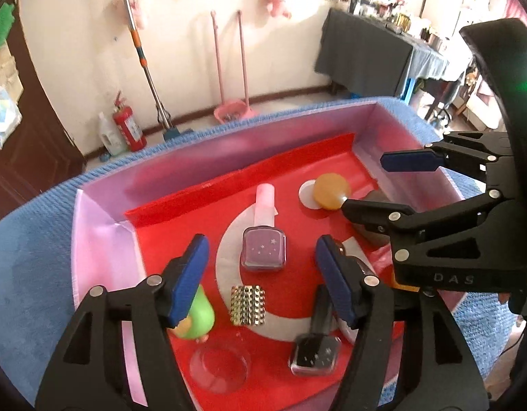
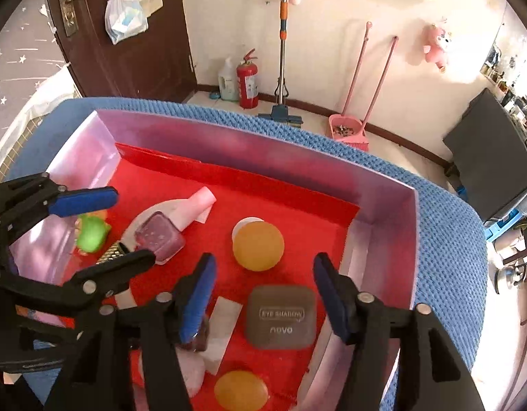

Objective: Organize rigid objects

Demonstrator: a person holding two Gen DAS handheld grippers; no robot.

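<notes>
Hovering wide open and empty, the left gripper (image 1: 260,274) frames a purple nail polish bottle (image 1: 263,239) (pale pink cap, star-speckled glass) lying in the red-lined box (image 1: 102,239); the right gripper (image 2: 263,294), likewise open, holds nothing.

Right tongs (image 1: 362,181) hide the grey case; lower orange ball (image 2: 241,392) cut off

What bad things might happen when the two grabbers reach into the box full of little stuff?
The left gripper and right gripper hang open close together, so they may bump. The pink nail polish bottle lies near a gold studded piece; grabbing one could knock the other. The round orange ball might roll away.
</notes>
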